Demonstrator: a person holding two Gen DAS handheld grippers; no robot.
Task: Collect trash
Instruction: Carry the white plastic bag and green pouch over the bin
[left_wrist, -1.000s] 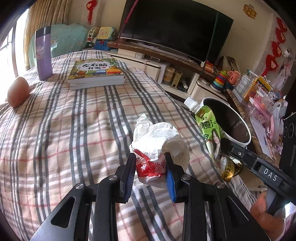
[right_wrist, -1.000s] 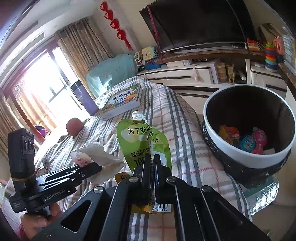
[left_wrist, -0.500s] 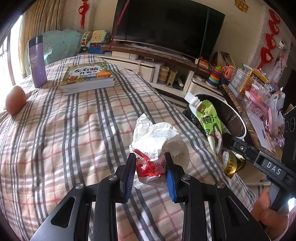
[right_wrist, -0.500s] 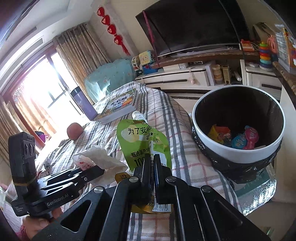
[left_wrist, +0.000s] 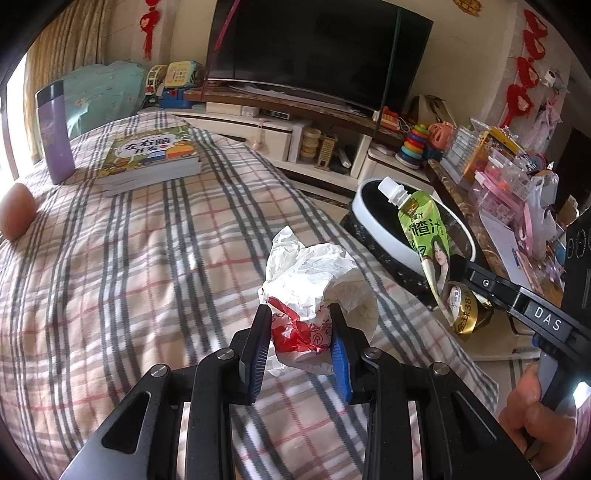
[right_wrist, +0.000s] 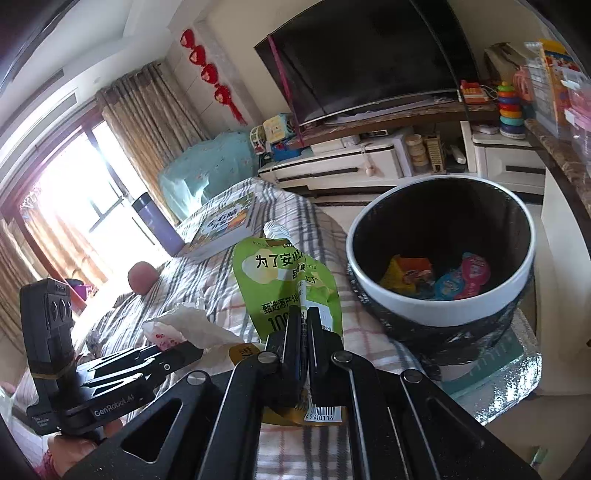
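My left gripper (left_wrist: 300, 334) is shut on a crumpled white paper wrapper (left_wrist: 314, 280) with red print, held above the plaid bed cover (left_wrist: 147, 258). My right gripper (right_wrist: 303, 325) is shut on a green spouted drink pouch (right_wrist: 284, 280), pinching it near its lower middle so the white cap points up and away. In the left wrist view the pouch (left_wrist: 424, 236) hangs in front of the bin (left_wrist: 373, 225). The round bin (right_wrist: 439, 317), white-rimmed and black inside, stands to the right of the pouch and holds several coloured wrappers (right_wrist: 436, 277). The left gripper (right_wrist: 173, 354) with the wrapper (right_wrist: 192, 325) shows at lower left.
A stack of books (left_wrist: 151, 158), a purple flask (left_wrist: 55, 133) and a reddish ball (left_wrist: 16, 212) lie on the bed's far side. A TV (left_wrist: 317, 55) on a low cabinet stands beyond. A cluttered counter (left_wrist: 509, 184) runs along the right, close to the bin.
Both grippers have carried their trash toward the bin, which now looks larger and nearer in the right wrist view. Both grips are unchanged.
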